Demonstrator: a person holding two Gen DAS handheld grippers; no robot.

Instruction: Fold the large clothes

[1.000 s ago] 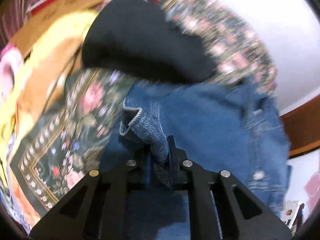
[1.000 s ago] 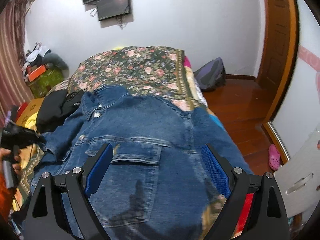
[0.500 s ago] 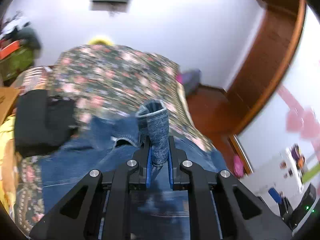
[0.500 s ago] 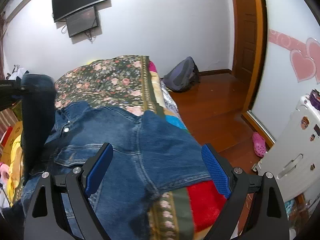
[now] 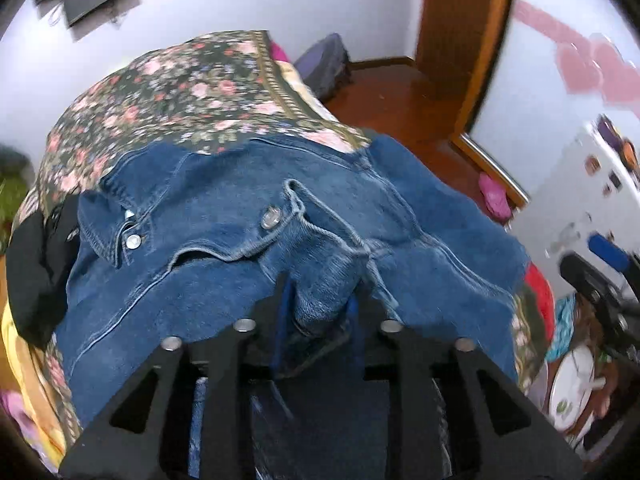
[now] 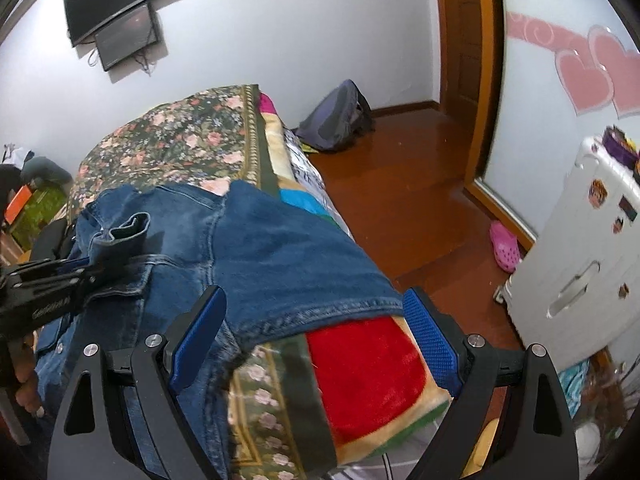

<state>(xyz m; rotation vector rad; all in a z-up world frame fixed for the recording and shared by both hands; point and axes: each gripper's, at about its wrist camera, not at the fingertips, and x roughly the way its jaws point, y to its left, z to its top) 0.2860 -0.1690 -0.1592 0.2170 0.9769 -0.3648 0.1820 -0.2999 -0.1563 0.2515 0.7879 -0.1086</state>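
Note:
A blue denim jacket (image 5: pixel 248 216) lies spread on the floral bedspread (image 5: pixel 176 92), collar to the left. My left gripper (image 5: pixel 320 300) is shut on the jacket's sleeve cuff (image 5: pixel 320 276) and holds it over the jacket's body. In the right wrist view the jacket (image 6: pixel 280 256) drapes over the bed's near corner and the left gripper (image 6: pixel 92 268) shows at the left with the cuff (image 6: pixel 128 232) in it. My right gripper (image 6: pixel 316 340) is open and empty above the jacket's hem and a red blanket patch (image 6: pixel 364 364).
A black garment (image 5: pixel 36 256) lies left of the jacket. A wooden floor (image 6: pixel 400 188) with a grey backpack (image 6: pixel 336 120) and a pink shoe (image 6: pixel 504 248) lies right of the bed. A white cabinet (image 6: pixel 580 248) stands at right, a door frame (image 6: pixel 472 72) behind.
My left gripper has carried the sleeve cuff from the jacket's left side up and over onto its body. My right gripper has swung right toward the bed's corner, staying open.

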